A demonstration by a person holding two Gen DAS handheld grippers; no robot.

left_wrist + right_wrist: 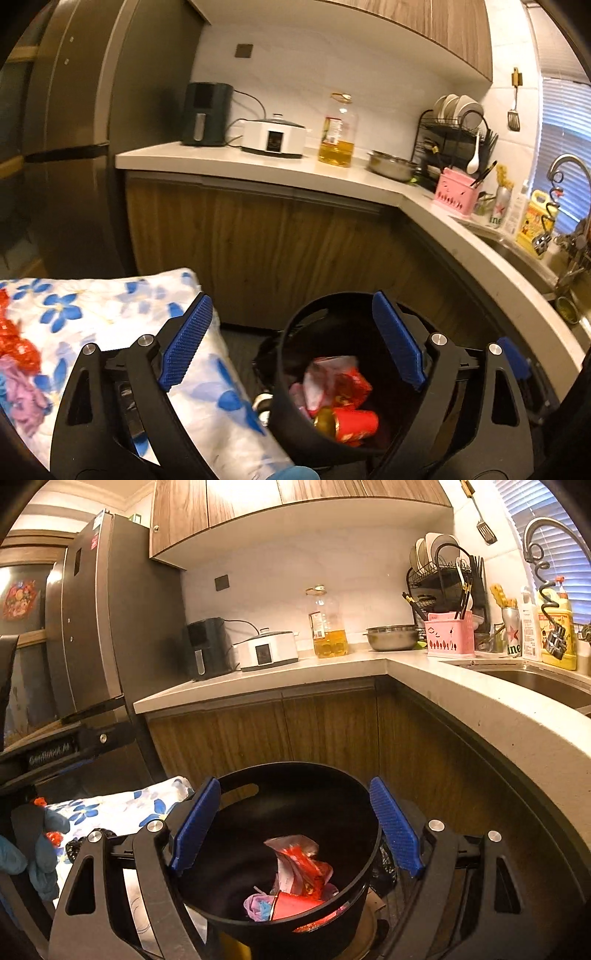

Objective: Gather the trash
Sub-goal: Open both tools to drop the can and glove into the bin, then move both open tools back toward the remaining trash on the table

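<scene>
Below both our grippers, the black bin (288,853) is standing upright, mouth up, holding a red can (354,422) lying on its side; left gripper (291,343) and right gripper (295,827) are gaping, empty.

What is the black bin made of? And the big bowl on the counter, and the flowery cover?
The black bin looks like smooth plastic: matte, thin-walled, with a moulded handle slot. The big bowl looks like stainless steel: silver-grey and shiny, catching the light. The flowery cover seems to be soft cloth, since it drapes over the edge and wrinkles, though a thin plastic sheet is possible.
</scene>
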